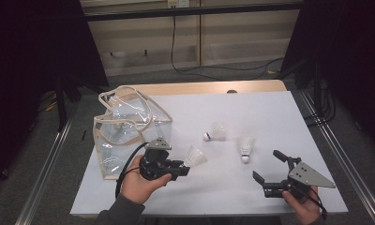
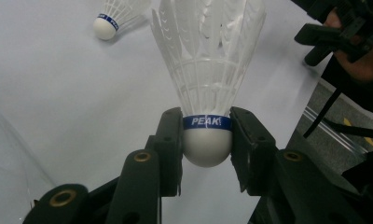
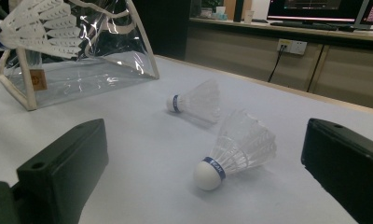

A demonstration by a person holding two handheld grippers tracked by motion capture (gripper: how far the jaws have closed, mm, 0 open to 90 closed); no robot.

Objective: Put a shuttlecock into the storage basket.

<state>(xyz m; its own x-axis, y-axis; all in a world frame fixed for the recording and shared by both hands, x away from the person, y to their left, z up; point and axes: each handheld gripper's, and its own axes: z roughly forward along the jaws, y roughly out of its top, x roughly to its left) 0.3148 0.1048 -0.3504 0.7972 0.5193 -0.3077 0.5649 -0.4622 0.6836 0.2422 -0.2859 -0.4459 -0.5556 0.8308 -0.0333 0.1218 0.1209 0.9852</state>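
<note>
My left gripper (image 1: 183, 168) is shut on the white cork of a feather shuttlecock (image 2: 208, 70), which is lifted above the table with its feathers pointing away from the jaws. The same shuttlecock (image 1: 195, 155) hangs just right of a clear plastic bag (image 1: 129, 126) with beige trim. Two more shuttlecocks lie on the white table: one (image 1: 215, 132) mid-table, one (image 1: 245, 149) nearer my right gripper (image 1: 266, 165). That gripper stands open and low; in its own view the nearer shuttlecock (image 3: 236, 147) lies ahead of the jaws, apart from both.
The bag (image 3: 82, 70) stands open-topped at the table's left. The white table (image 1: 251, 108) ends in a wooden strip at the back. Metal rails run along both sides, and a cable hangs by the back wall (image 1: 176, 42).
</note>
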